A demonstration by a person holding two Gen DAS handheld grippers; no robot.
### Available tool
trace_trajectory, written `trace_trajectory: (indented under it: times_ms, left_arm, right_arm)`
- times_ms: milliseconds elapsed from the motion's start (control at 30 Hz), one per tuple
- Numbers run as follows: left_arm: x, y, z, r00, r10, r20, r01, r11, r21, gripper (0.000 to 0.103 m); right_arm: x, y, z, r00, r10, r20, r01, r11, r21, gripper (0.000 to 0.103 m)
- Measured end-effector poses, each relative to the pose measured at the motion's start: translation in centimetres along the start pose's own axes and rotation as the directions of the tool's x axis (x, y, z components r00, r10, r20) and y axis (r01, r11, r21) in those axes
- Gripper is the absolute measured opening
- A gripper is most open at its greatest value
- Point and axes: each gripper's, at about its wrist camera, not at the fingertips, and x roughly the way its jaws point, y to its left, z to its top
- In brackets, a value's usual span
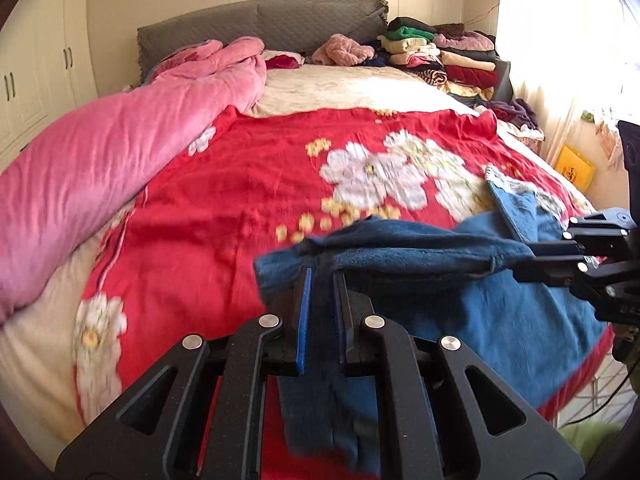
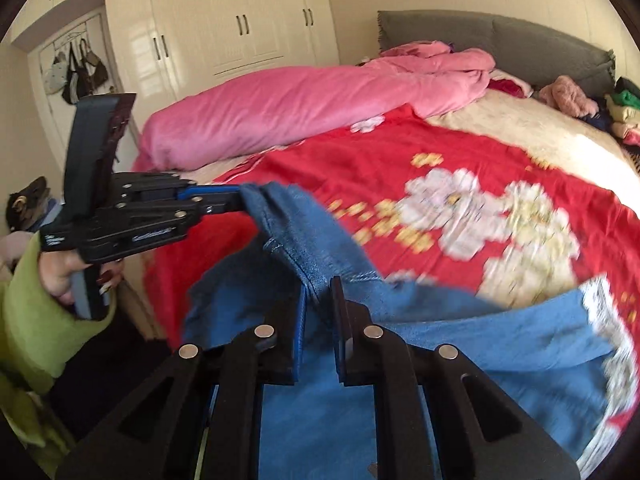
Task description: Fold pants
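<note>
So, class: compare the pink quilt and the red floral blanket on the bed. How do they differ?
The pink quilt is plain and bunched into a thick roll along one side of the bed; the red floral blanket is patterned with white flowers and spread flat. The blue jeans lie on the blanket, not the quilt. Both are bedding.

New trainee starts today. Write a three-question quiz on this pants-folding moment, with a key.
1. True or false: the jeans lie flat and untouched on the red floral blanket.
2. Which holds denim: A) left gripper only, B) right gripper only, C) both?
3. Fill in: the rolled quilt beside the blanket is ____.

Key: 1 false, an edge is lifted between the grippers; 2 C; 3 pink.
</note>
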Motion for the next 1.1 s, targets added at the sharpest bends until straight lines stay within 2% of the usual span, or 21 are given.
trace_trajectory:
  times_ms: [133, 267, 367, 433, 667, 800, 833, 900, 1000, 1100]
  left_arm:
    - [-1.3, 0.4, -2.9, 0.999, -0.009, -0.038, 0.007, 0.999, -0.045, 0.004]
    - [-1.9, 0.6, -4.8, 0.997, -0.014, -0.076, 0.009, 0.998, -0.065, 0.004]
    - [-2.1, 0.6, -5.6, 0.994, -0.023, -0.104, 0.014, 0.997, -0.081, 0.004]
    - [-2.8, 0.6, -5.8, 0.994, -0.036, -0.1, 0.027, 0.996, -0.091, 0.005]
    - [-5.9, 0.6, -5.7, 0.999, -0.016, -0.04, 0.01, 0.992, -0.125, 0.005]
    - [-4.5, -1.9, -4.6, 0.997, -0.063, -0.053, 0.06, 0.996, -0.068, 0.005]
    - [-3.7, -2.6, -4.6, 0.994, -0.077, -0.072, 0.074, 0.996, -0.052, 0.006]
    - [-1.0, -3.5, -5.3, 0.987, -0.056, -0.153, 0.055, 0.998, -0.013, 0.013]
    - [1.7, -2.9, -6.9, 0.969, -0.052, -0.242, 0.044, 0.998, -0.039, 0.017]
    - [1.8, -2.4, -7.1, 0.968, -0.074, -0.24, 0.062, 0.996, -0.059, 0.017]
  right_arm:
    - [0.8, 2.7, -2.6, 0.997, 0.031, -0.07, -0.032, 0.999, -0.018, 0.011]
    - [2.3, 4.5, -5.2, 0.985, 0.082, -0.15, -0.081, 0.997, 0.014, 0.011]
    - [3.1, 5.7, -6.4, 0.981, 0.062, -0.182, -0.065, 0.998, -0.01, 0.011]
    - [3.0, 6.2, -6.7, 0.981, 0.053, -0.185, -0.06, 0.998, -0.029, 0.011]
    - [2.8, 6.4, -7.8, 0.975, 0.074, -0.208, -0.082, 0.996, -0.034, 0.011]
    - [3.1, 6.5, -8.1, 0.971, 0.091, -0.222, -0.098, 0.995, -0.019, 0.017]
    - [3.0, 6.5, -8.1, 0.97, 0.102, -0.221, -0.108, 0.994, -0.014, 0.019]
    - [2.2, 6.8, -8.0, 0.966, 0.139, -0.217, -0.145, 0.989, -0.01, 0.019]
    - [0.0, 7.1, -7.5, 0.982, 0.1, -0.16, -0.11, 0.993, -0.053, 0.036]
    - [-0.9, 6.0, -7.2, 0.992, 0.048, -0.113, -0.051, 0.998, -0.023, 0.044]
